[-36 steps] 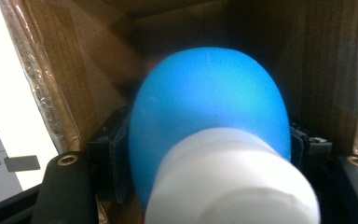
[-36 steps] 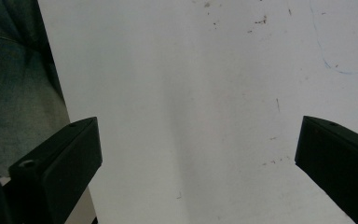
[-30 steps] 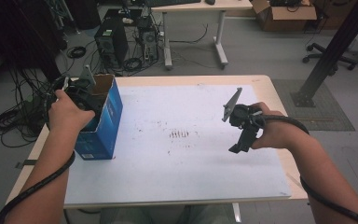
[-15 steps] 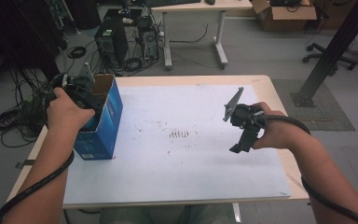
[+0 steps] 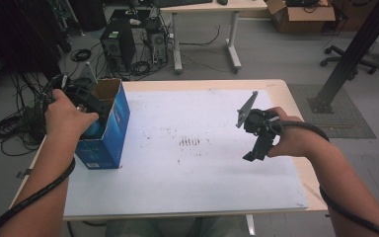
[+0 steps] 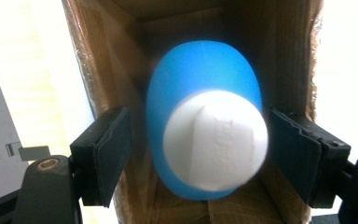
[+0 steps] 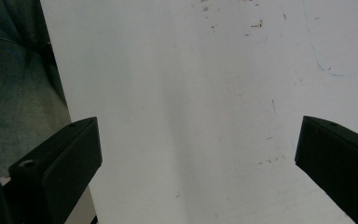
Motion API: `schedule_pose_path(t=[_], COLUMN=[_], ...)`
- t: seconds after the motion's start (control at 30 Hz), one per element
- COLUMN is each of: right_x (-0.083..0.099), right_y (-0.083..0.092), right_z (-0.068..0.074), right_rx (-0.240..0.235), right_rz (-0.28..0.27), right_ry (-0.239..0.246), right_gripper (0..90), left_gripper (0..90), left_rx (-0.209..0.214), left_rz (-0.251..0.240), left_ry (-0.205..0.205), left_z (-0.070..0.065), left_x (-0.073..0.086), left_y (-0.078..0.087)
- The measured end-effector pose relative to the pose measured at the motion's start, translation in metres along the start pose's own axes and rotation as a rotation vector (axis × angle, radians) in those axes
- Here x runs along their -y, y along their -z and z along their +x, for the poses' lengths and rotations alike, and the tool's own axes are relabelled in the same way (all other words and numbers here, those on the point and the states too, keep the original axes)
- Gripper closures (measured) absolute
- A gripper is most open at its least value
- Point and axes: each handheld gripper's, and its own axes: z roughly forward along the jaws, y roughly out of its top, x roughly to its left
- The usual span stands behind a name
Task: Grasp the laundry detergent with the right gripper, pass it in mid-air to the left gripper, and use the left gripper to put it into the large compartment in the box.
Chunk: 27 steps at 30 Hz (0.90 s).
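My left tool hangs over the open top of the blue box, which stands at about nine o'clock on the bench, near its left edge. In the left gripper view the tool points down into the cardboard interior of the box, and a blue egg-shaped thing with a white flat end sits between the pads. The jaws have just been opening: there is a gap on both sides, so the pads do not press on it. It looks blurred, and I cannot tell whether it rests on the box floor.

My right tool hovers at about three o'clock over the white sheet that covers the bench, well apart from the box. Its jaws stand wide apart in the right gripper view, with nothing between them but the stained white sheet.
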Motion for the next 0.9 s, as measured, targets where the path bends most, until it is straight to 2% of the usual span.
schedule_pose_path(t=[0.43,0.67,0.9], right_x=[0.000,0.000,-0.001], right_y=[0.004,0.004,0.008], right_z=[0.000,0.001,0.001], right_rx=[0.006,0.008,0.012], right_rz=[-0.002,-0.004,-0.003], right_ry=[0.001,0.001,0.001], right_gripper=[0.3,0.3,0.3], left_gripper=[17.6,14.2,8.9], left_rx=[0.007,-0.003,-0.023], left_rz=[-0.022,-0.025,-0.032], left_ry=[-0.025,-0.062,-0.125], left_z=[0.000,-0.002,-0.007], left_x=[0.003,0.004,0.005], left_y=[0.016,0.026,0.042])
